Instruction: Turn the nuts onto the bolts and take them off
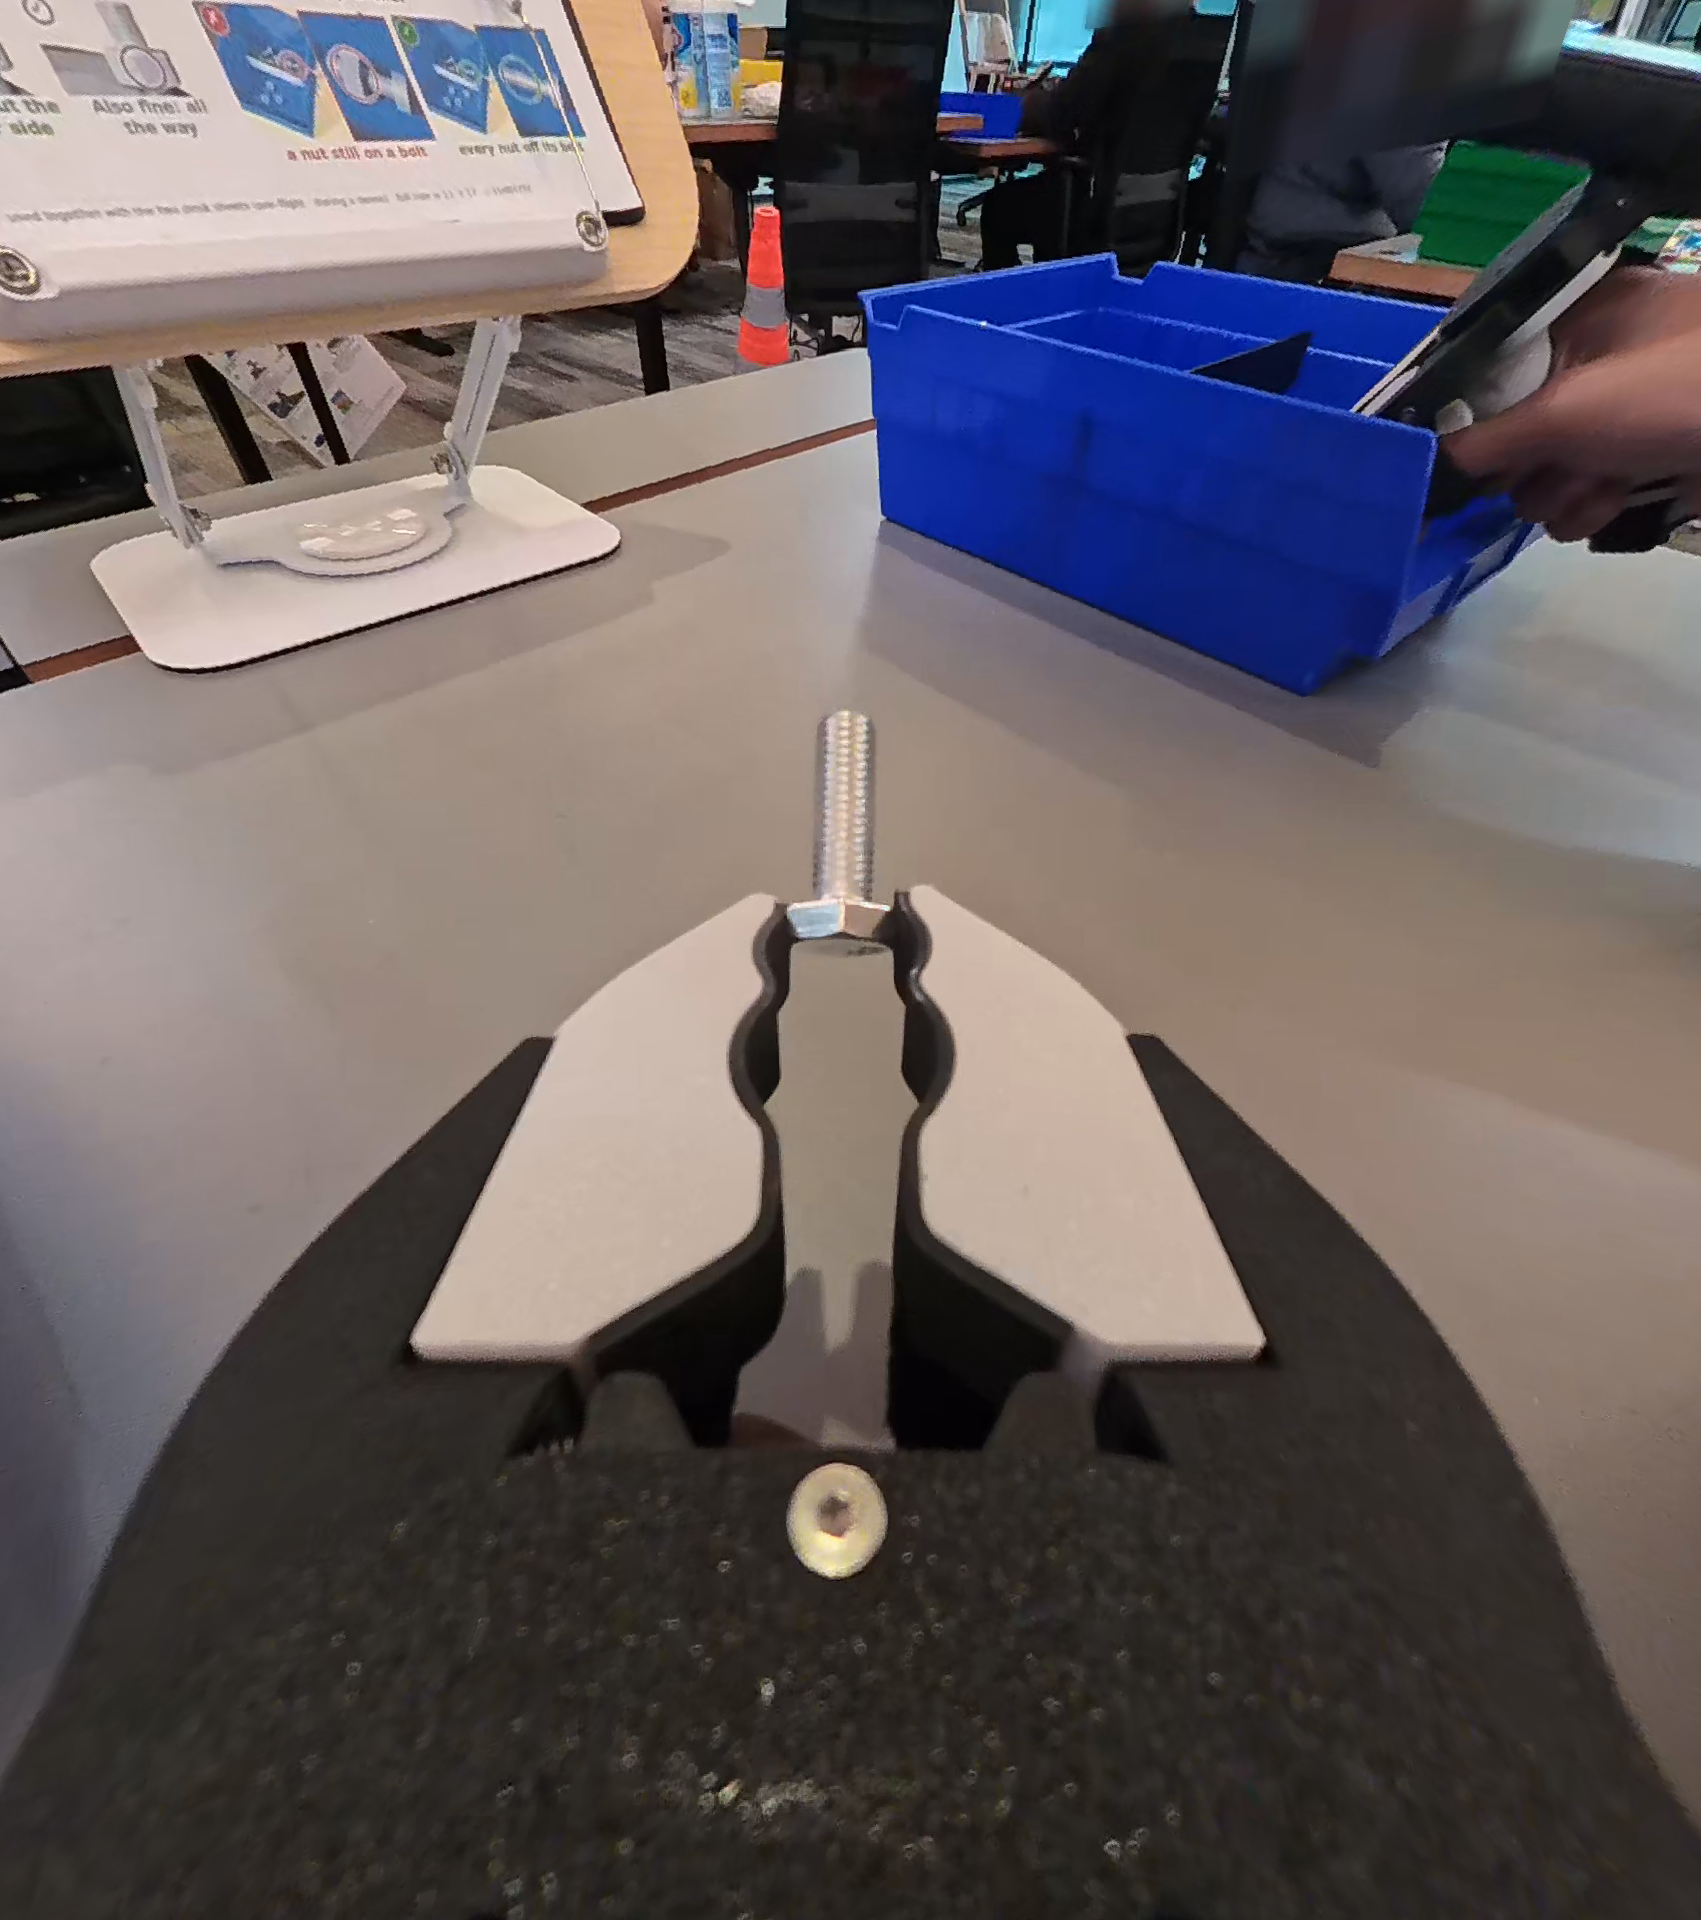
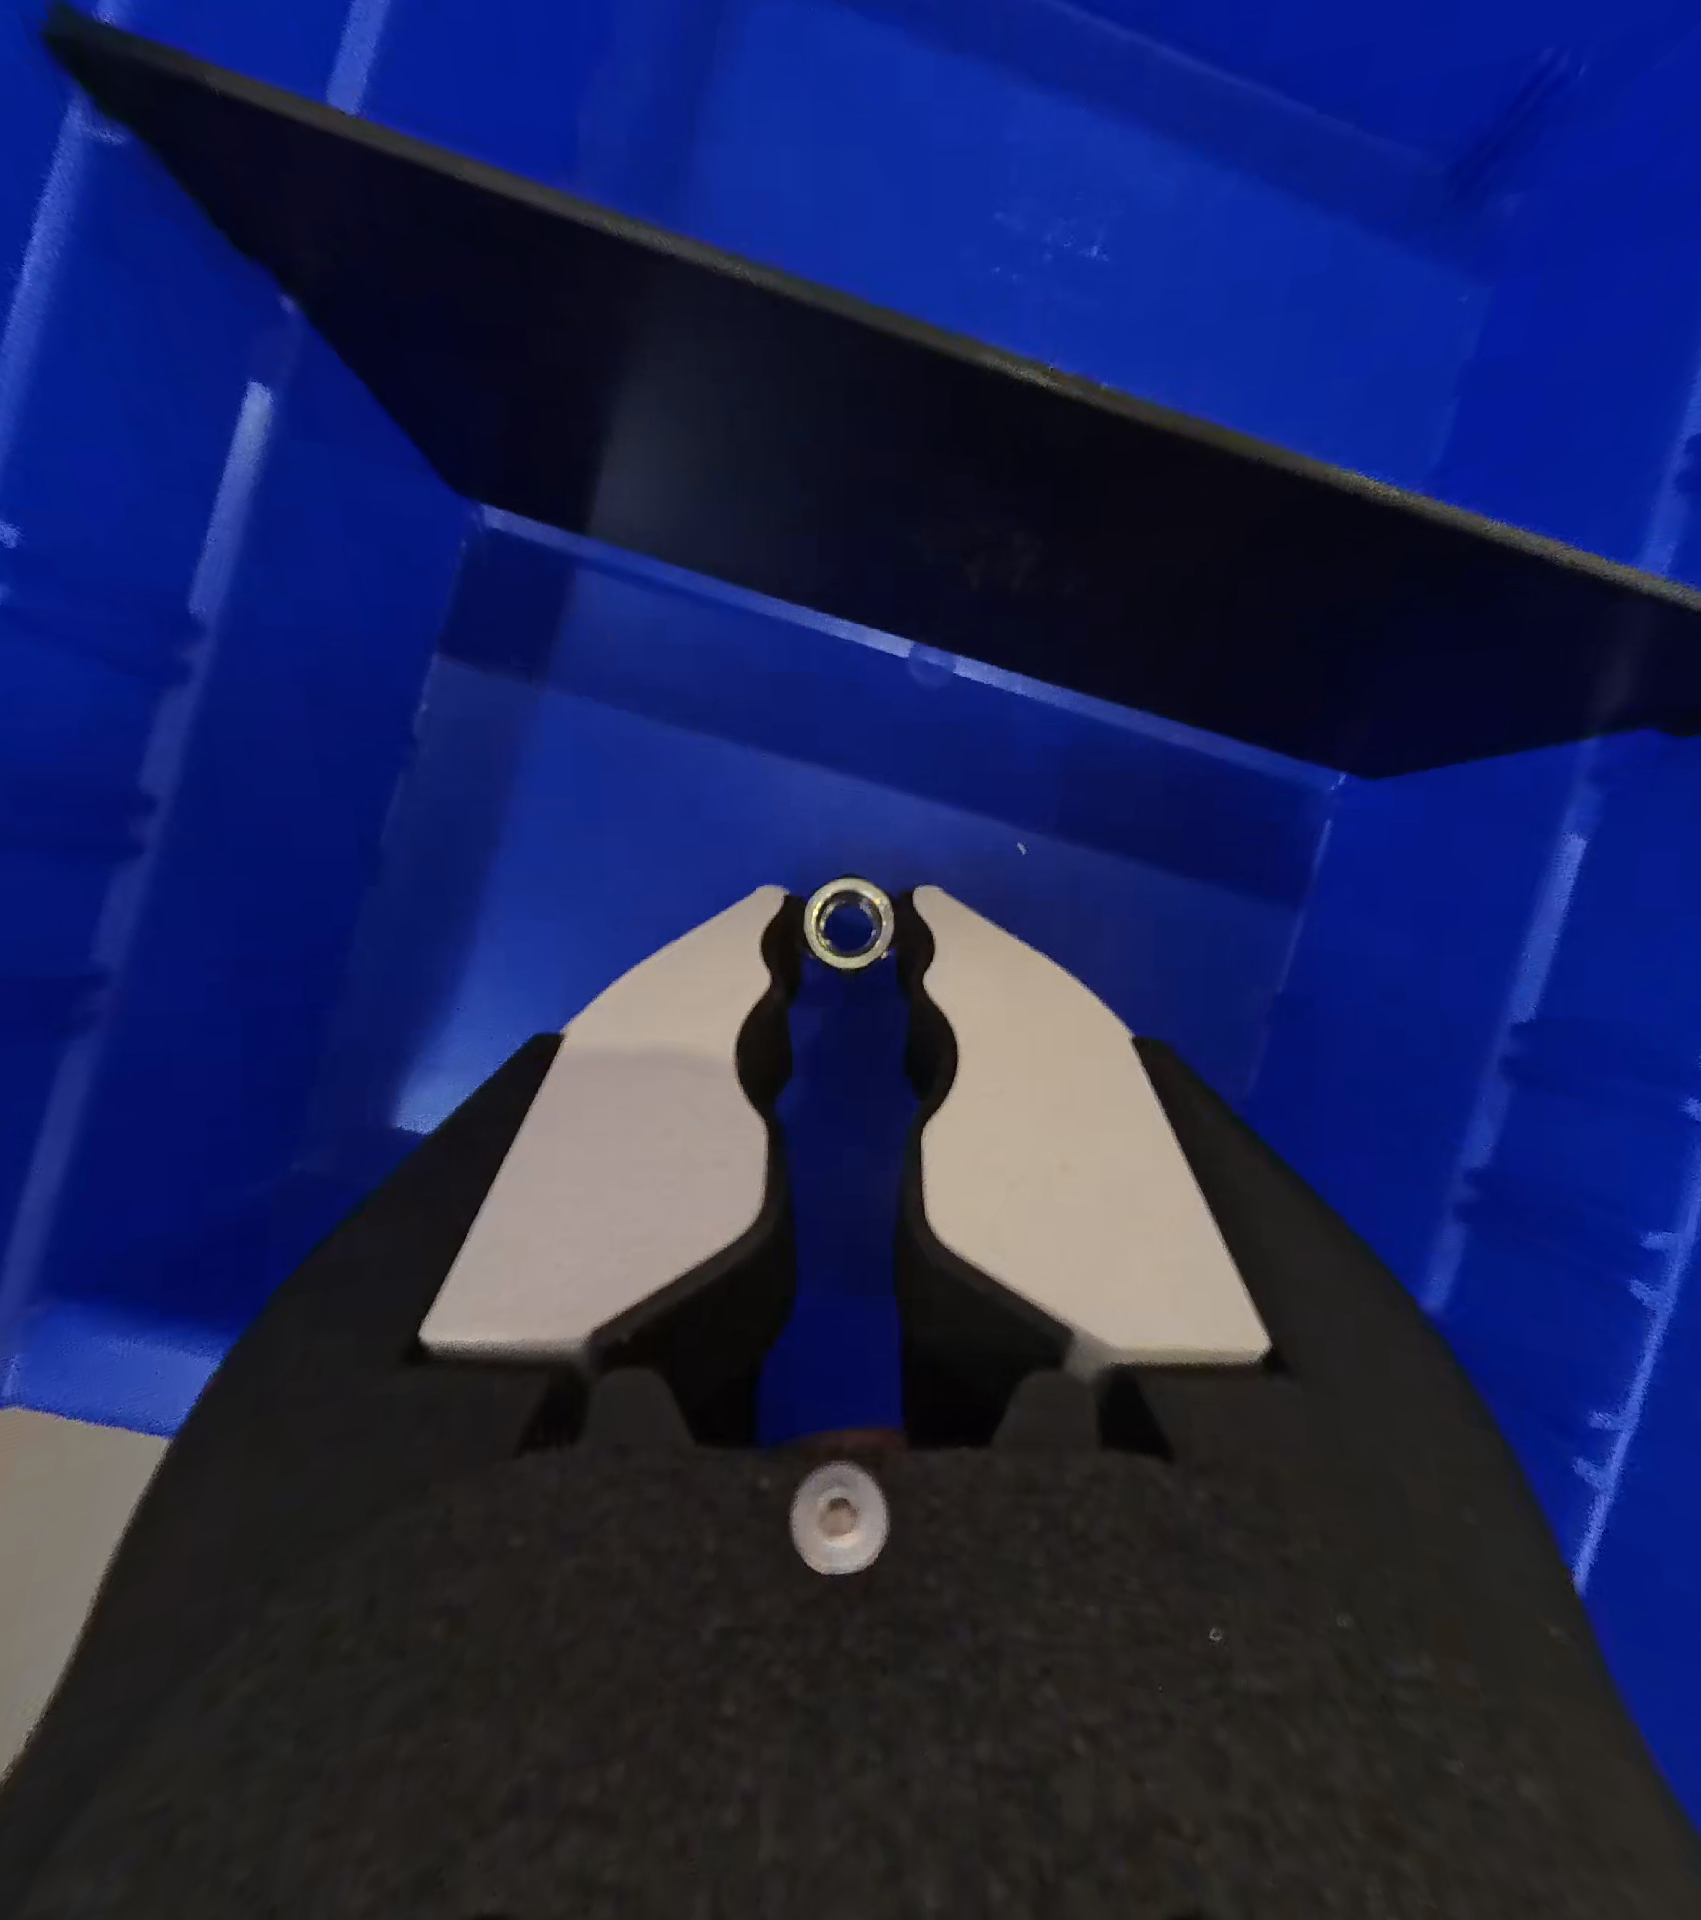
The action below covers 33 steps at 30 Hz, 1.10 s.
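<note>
While the small silver steel nut (image 2: 848,928) sits pinched between the very tips of the right gripper (image 2: 848,930), its bore faces straight back toward the wrist camera, so the hole's axis runs along the line of the fingers. That axis is what the coming move hangs on: it has to be brought in line with the shiny zinc-plated hex bolt (image 1: 843,821), whose threaded shank points forward, away from the left gripper (image 1: 841,925), with the free end out in open air above the grey tabletop (image 1: 410,935).

The left gripper is closed down on the bolt's hex head alone, the head seated at the fingertips and the whole thread exposed. The right gripper is closed on the nut just as narrowly, and sits down inside the blue plastic parts bin (image 1: 1137,468), in front of a black divider panel (image 2: 825,468) that crosses the bin.

Seen from the left wrist, the bin lies ahead and to the right of the bolt tip, well apart from it, with the person's hand (image 1: 1656,416) holding the right gripper (image 1: 1428,384) at its near rim. Judging by that, the nut must rise clear of the bin wall, travel left and turn to meet the thread end-on; any tilt risks cross-threading.
</note>
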Motion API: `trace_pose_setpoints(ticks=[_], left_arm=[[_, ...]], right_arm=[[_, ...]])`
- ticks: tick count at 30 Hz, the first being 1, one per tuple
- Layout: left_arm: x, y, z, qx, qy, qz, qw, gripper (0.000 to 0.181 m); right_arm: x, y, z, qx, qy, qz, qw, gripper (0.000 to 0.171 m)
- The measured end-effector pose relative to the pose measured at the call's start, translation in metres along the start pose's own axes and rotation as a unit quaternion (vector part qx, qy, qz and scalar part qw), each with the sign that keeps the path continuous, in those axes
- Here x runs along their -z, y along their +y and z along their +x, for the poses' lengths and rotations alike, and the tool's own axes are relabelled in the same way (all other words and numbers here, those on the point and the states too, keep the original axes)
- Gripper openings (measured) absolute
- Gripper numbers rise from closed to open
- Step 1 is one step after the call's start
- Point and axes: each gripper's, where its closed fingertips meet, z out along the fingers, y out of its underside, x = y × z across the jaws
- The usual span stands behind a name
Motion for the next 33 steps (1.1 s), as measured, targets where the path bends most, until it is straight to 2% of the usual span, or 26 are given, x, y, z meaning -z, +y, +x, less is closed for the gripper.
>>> trace_pose_setpoints(ticks=[13,15,16,18,20,21,24,27,29,33], left_arm=[[-0.002,0.002,0.004,-0.007,0.011,-0.009,1.0,0.018],[-0.001,0.002,0.004,-0.006,0.011,-0.007,1.0,0.018],[-0.001,0.002,0.004,-0.005,0.014,-0.006,1.0,0.018],[0.0,0.001,0.006,-0.003,0.023,-0.003,1.0,0.018],[0.002,-0.001,0.01,-0.008,0.039,0.005,0.999,0.018],[0.002,-0.001,0.01,-0.008,0.04,0.006,0.999,0.018],[0.002,-0.001,0.012,-0.015,0.042,0.005,0.999,0.018],[0.002,0.0,0.016,-0.029,0.047,0.005,0.998,0.018],[0.002,-0.001,0.02,-0.035,0.057,0.007,0.998,0.018],[0.005,-0.018,0.046,-0.034,0.183,0.019,0.982,0.018]], right_arm=[[-0.008,0.014,0.006,0.016,0.03,-0.059,0.998,0.018],[-0.003,0.012,0.012,0.011,0.055,-0.044,0.997,0.034],[0.007,0.008,0.011,0.01,0.067,-0.025,0.997,0.034],[0.04,-0.018,-0.007,0.024,0.073,0.067,0.995,0.033],[0.086,-0.053,-0.061,0.072,0.021,0.206,0.976,0.031],[0.107,-0.065,-0.101,0.103,-0.038,0.277,0.955,0.031],[0.149,-0.066,-0.202,0.12,-0.195,0.416,0.88,0.025],[0.134,-0.044,-0.254,0.053,-0.312,0.401,0.86,0.038],[0.13,-0.037,-0.275,0.033,-0.371,0.383,0.845,0.037],[0.149,-0.043,-0.322,0.032,-0.499,0.357,0.789,0.038]])
